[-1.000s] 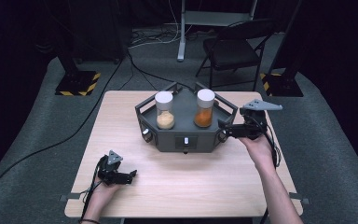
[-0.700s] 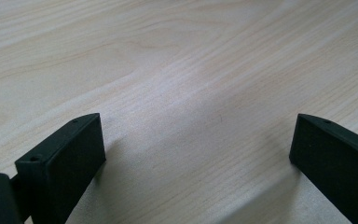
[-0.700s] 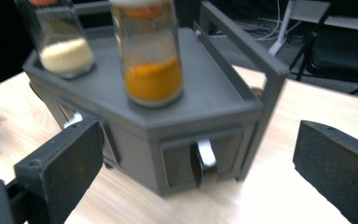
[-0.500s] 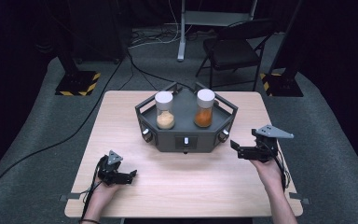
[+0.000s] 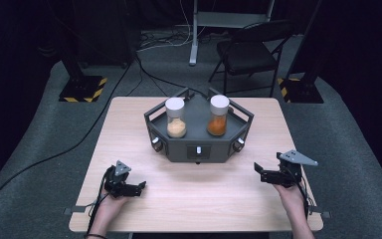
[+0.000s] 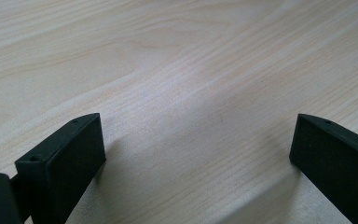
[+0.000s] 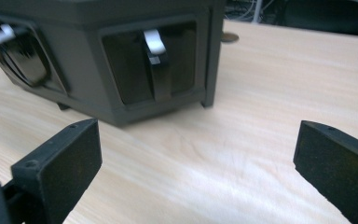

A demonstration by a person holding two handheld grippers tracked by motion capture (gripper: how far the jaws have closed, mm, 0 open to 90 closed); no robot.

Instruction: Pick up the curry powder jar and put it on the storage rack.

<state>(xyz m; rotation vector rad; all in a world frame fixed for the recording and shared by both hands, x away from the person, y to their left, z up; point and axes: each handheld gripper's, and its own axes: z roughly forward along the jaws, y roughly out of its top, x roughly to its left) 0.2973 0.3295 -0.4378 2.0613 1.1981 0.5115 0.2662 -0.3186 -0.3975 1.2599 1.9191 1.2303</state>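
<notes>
— So, from the high view, what do we have?
— We see the grey rack (image 5: 199, 144) mid-table (image 5: 129, 129), holding a jar of pale powder (image 5: 175, 117) and a jar of orange powder (image 5: 218, 115). Our left gripper (image 5: 138, 186) rests near the front left, our right gripper (image 5: 258, 171) front right, both apart from the rack.
— And the left gripper view?
— Just bare wood between jaws spread wide, gripping nothing.
— The right gripper view?
— Jaws wide too, empty; close up we catch a white switch (image 7: 154, 43) in the rack's side panel.
</notes>
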